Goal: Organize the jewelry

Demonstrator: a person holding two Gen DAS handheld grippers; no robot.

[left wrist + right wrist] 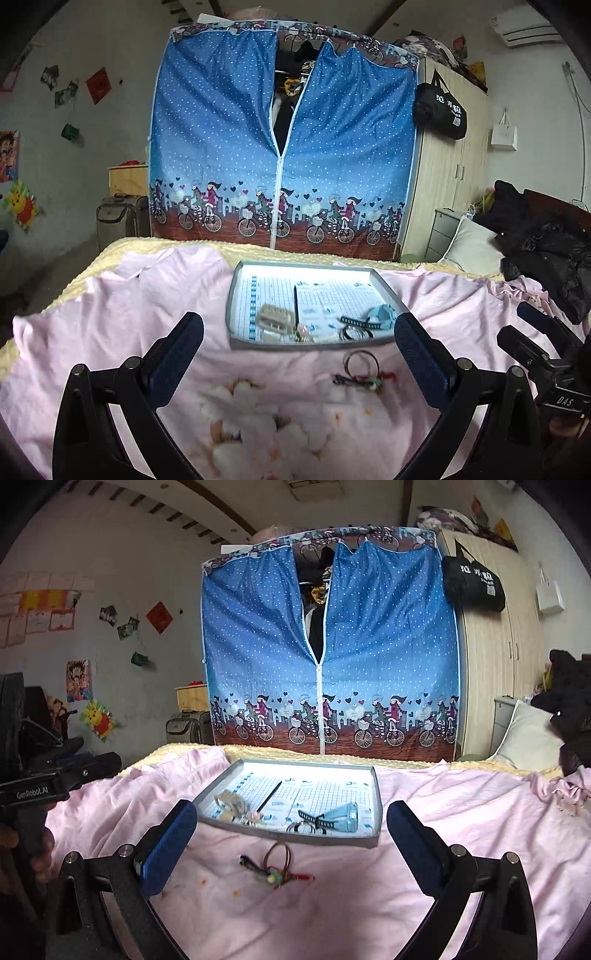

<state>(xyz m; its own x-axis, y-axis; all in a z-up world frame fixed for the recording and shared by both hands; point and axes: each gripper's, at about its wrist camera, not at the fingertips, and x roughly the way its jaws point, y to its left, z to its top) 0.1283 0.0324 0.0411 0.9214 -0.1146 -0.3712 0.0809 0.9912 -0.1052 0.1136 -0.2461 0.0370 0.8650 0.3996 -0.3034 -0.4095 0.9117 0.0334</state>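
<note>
A grey tray (242,345) (376,805) with a grid-paper lining lies on the pink bedsheet. Inside it sit a beige hair claw (275,316) (229,801), a black comb clip (358,322) (317,819), a light-blue clip (382,314) (345,814), black hair ties (356,334) and a thin black stick (269,795). In front of the tray, on the sheet, lies a brown cord bracelet with red and green charms (364,371) (277,864). My left gripper (299,343) and right gripper (291,834) hover above the sheet, both open and empty, the bracelet just beyond their fingertips.
A blue fabric wardrobe (284,147) stands behind the bed, with a wooden wardrobe (450,162) to its right. Black clothes (546,251) and a white pillow (472,247) lie at the bed's right. A suitcase (120,218) stands on the floor at left.
</note>
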